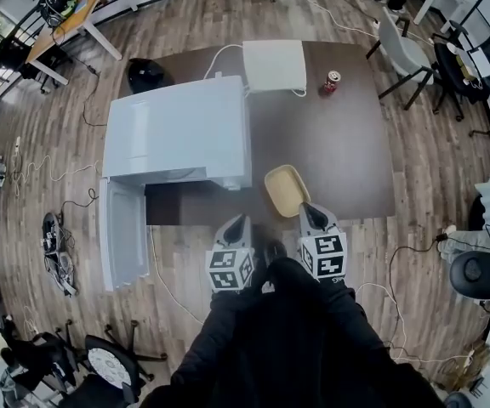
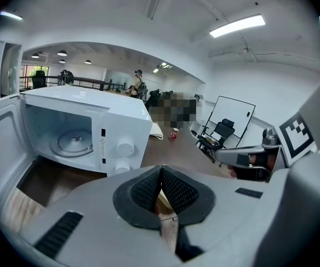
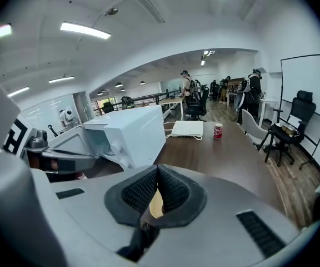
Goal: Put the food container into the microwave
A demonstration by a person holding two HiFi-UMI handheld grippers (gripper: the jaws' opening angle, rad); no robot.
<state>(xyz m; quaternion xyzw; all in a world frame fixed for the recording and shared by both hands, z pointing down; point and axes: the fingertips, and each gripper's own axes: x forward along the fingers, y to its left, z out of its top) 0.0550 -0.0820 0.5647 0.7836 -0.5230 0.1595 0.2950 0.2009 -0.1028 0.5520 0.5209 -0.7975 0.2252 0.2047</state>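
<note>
Your left gripper (image 1: 236,221) and right gripper (image 1: 310,210) are both pinched together on nothing, so spread the right one, grip the near rim of the food container (image 1: 285,189) on the tabletop (image 1: 339,143) just ahead, and carry it level into the microwave (image 1: 181,130) open at its left.

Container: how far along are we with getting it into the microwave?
Done: the microwave has its door open. In hand: nothing; the left gripper and right gripper are both shut, empty, near the container on the table. Left: grip it, carry it inside.
</note>
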